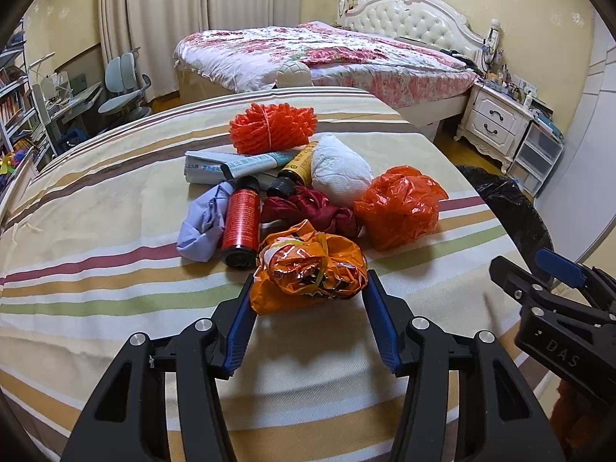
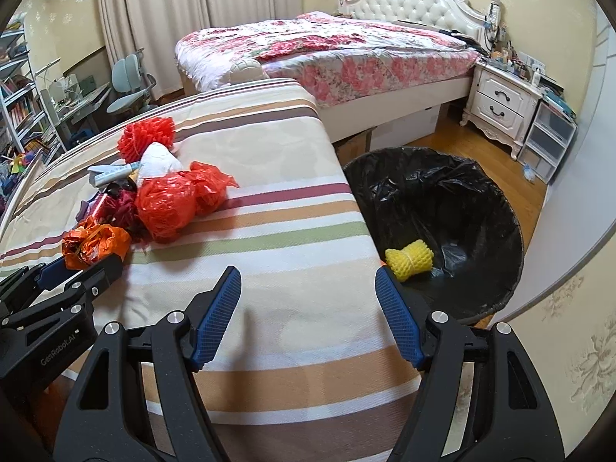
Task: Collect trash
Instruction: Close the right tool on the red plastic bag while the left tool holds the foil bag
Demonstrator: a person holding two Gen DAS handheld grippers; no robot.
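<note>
Across the centre of both views stretches the striped bench [image 1: 115,200], and at its right edge in the right wrist view stands the black-lined trash bin [image 2: 481,208], low on the floor just beside the cloth. One yellow foam net [image 2: 409,260] already lies inside it, so by my judgement the collecting is under way with most of the pile still to go.

That pile sits in the middle of the left wrist view: an orange-red plastic bag [image 1: 398,211] at its right, a white wad of tissue [image 1: 340,175], an orange foam net [image 1: 271,127] at the far end, a folded paper pack [image 1: 231,167], a lilac crumpled piece [image 1: 202,231], a dark red cloth knot [image 1: 308,210], a red bottle [image 1: 240,223] and a yellow-labelled bottle [image 1: 298,167].

Nearest the camera lies the orange wrapper bundle [image 1: 308,271]. The left tongs [image 1: 308,300] stand open on either side of it, their blue pads close to its flanks; I cannot tell whether they touch it yet. The step in hand looks like the grasp of this bundle.

The right tongs [image 2: 308,296] hang spread and empty over the bench edge at lower centre, near the bin.

The next move likely calls for squeezing the crinkly bundle firmly, lifting it clear of the pile, then carrying it rightward over the bin rim.
</note>
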